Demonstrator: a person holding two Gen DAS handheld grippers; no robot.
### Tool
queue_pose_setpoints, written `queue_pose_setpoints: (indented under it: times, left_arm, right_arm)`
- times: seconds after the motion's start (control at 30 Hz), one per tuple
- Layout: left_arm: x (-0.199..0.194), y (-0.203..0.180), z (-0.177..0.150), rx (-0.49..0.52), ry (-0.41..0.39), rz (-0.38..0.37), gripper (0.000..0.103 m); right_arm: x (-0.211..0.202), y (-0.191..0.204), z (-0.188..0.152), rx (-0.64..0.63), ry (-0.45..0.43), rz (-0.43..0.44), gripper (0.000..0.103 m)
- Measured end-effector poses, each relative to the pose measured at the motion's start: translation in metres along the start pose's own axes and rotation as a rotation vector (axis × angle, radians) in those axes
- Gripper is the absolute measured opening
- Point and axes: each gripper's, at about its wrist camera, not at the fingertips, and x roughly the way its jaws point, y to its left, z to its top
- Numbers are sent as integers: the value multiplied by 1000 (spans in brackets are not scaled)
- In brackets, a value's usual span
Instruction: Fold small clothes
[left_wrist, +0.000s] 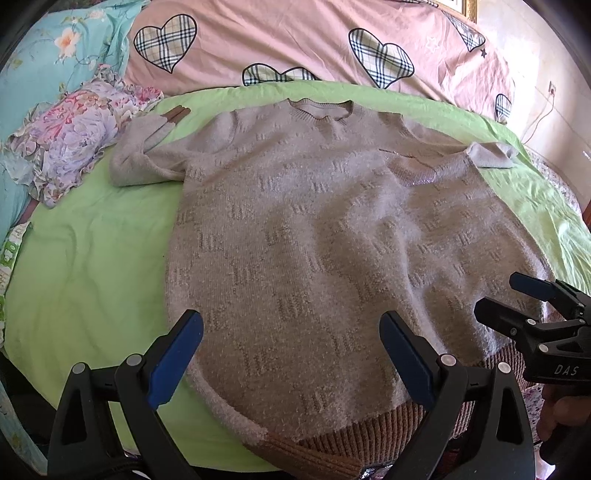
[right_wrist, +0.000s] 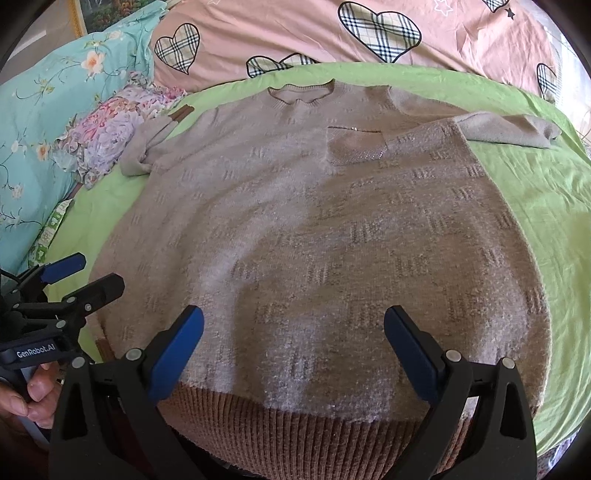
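**Both grippers wide over the hem, sweater still flat**

The ribbed brown hem lies nearest, just below the right hand-held gripper, whose blue pads stand well apart with nothing between them. The left hand-held gripper is likewise released and hovers over the hem's left end, where the hem meets the green sheet. Neither touches the knit, as far as the views show.

The sweater lies face up and spread on the sheet, its long axis running straight away from both grippers: hem close, collar at the far end next to the pink quilt. The left sleeve is bent back beside the floral pillow; the right sleeve is folded back at the shoulder.

Judged from this, no fold is made yet. Each gripper sits nearest its own hem corner, so a lengthwise fold toward the collar, or a side fold inward, would start from those corners
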Motion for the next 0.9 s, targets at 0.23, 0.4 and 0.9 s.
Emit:
queue_pose_setpoints:
  times: [0.23,0.4,0.9]
  left_arm:
    - [2,-1,1,3,13,1,97]
    - [3,-2,1,9,-3,7,97]
    - [9,-1,4,7,31,-16,98]
  right_arm:
    - [1,2,0,-1,28,-12,98]
    - [2,3,1,-13,-3,-16,98]
    - [1,1,4,31,106,10,98]
